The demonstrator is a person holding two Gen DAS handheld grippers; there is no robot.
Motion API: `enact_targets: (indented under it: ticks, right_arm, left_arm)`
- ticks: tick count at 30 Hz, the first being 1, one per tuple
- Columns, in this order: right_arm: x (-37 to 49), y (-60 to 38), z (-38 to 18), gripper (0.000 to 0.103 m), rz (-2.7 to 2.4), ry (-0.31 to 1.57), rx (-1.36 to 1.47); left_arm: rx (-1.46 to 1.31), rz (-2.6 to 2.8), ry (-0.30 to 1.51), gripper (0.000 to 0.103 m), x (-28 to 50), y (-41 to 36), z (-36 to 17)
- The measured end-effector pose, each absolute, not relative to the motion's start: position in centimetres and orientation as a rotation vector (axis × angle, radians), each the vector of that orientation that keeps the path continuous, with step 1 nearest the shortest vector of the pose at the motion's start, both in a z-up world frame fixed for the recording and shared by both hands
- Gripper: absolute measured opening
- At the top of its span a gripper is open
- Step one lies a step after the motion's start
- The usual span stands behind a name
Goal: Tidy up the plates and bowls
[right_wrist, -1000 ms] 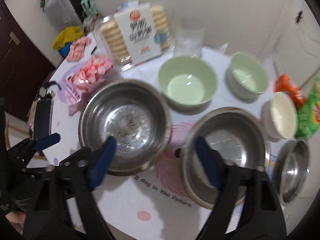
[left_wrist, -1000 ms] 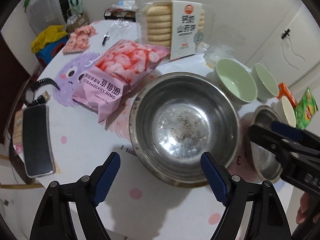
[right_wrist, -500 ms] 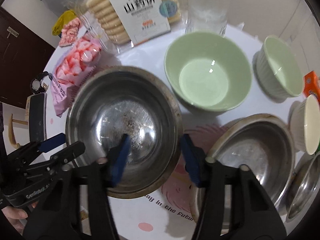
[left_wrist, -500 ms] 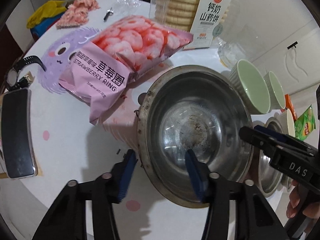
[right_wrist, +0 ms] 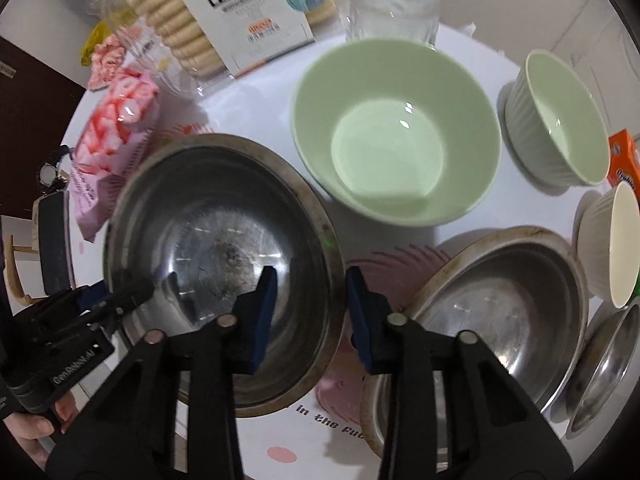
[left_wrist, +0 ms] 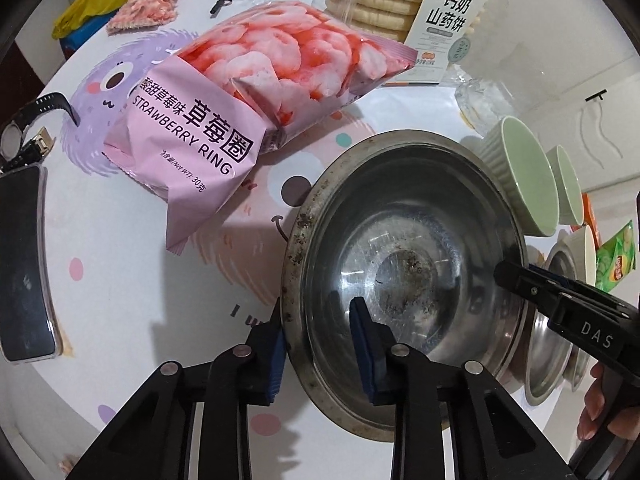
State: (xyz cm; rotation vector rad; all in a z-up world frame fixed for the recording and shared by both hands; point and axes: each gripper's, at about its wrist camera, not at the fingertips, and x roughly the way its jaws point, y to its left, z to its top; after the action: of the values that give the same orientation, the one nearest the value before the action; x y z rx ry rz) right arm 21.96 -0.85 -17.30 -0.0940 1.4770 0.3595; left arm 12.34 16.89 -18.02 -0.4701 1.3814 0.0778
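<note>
My left gripper [left_wrist: 318, 344] straddles the left rim of the steel bowl [left_wrist: 404, 280] on the table [left_wrist: 120, 320]; its jaws are closing, pads not yet pressing. My right gripper [right_wrist: 310, 312] straddles the same bowl's right rim, also closing. A second steel bowl [right_wrist: 500, 304] sits just right; green bowls [right_wrist: 396, 132] stand behind.

Pink snack bag [left_wrist: 224, 120]: "STRAWBERRY RING", Chinese characters above it, a small net-weight line ending "30" below. Biscuit box [left_wrist: 452, 20], behind the bag: Chinese characters, red round logo. Right gripper [left_wrist: 520, 276], right of the bag: "DAS". Tablecloth [right_wrist: 332, 424]: "in the fut…". Orange box [right_wrist: 624, 164]: wording unreadable.
</note>
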Motion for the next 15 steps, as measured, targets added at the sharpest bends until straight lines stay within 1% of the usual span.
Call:
enact_targets:
  ticks: [4, 5, 6, 11, 15]
  right_arm:
    - [22.0, -0.9, -18.0, 0.028, 0.357, 1.499, -0.086]
    - [22.0, -1.0, -18.1, 0.024, 0.355, 1.503, -0.087]
    - [22.0, -1.2, -18.2, 0.016, 0.350, 1.505, -0.082]
    - [21.9, -2.5, -18.5, 0.014, 0.361, 1.528, -0.023]
    - [21.0, -2.8, -18.0, 0.014, 0.360, 1.511, 0.001]
  left_arm:
    - [-0.476, 0.093, 1.406, 0.012, 12.9, 17.2, -19.1]
    - [-0.508, 0.089, 1.411, 0.012, 12.9, 17.6, -19.4]
    - [-0.528, 0.086, 1.412, 0.011, 12.8, 17.7, -19.5]
    - [-0.544, 0.088, 1.414, 0.010, 12.9, 18.0, -19.4]
    - [-0.511, 0.069, 1.397, 0.010, 12.4, 17.9, -18.2]
